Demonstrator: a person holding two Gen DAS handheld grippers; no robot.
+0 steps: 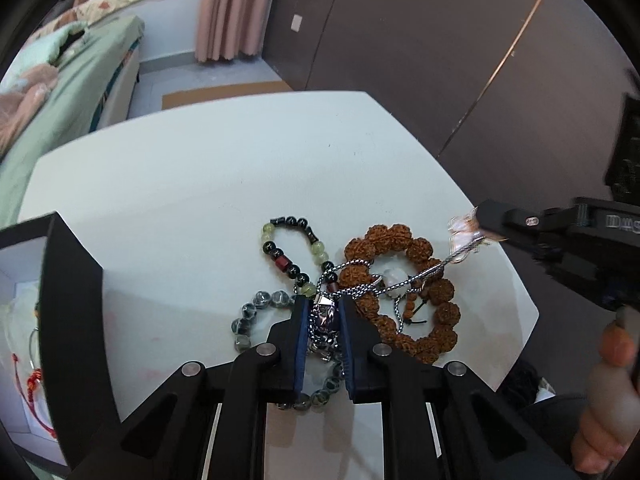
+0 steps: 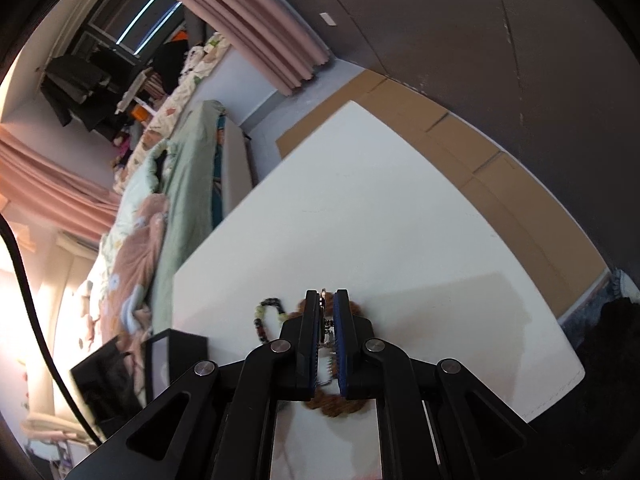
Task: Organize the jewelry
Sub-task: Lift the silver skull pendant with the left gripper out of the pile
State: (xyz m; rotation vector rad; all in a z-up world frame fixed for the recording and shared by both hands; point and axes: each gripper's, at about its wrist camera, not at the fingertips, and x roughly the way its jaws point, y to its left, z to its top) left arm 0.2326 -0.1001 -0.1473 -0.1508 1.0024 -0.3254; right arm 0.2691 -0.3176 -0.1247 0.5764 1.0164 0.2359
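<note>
A tangle of jewelry lies on the white table (image 1: pixel 192 184): a brown seed-bead bracelet (image 1: pixel 416 248), a black, green and red bead bracelet (image 1: pixel 280 258), a grey glass-bead bracelet (image 1: pixel 256 304) and a silver chain necklace (image 1: pixel 360 290). My left gripper (image 1: pixel 323 308) is shut on the necklace's silver pendant (image 1: pixel 326 314). My right gripper (image 2: pixel 328 300) is shut on the chain's clasp end (image 1: pixel 464 236), holding it above the brown bracelet (image 2: pixel 330 404); the chain runs taut between the two grippers.
An open black jewelry box (image 1: pixel 72 320) with a white lining stands at the table's left edge, with a red cord item (image 1: pixel 36 380) inside. It also shows in the right wrist view (image 2: pixel 172 356). A bed (image 1: pixel 72 80) and cardboard (image 2: pixel 460 136) lie beyond the table.
</note>
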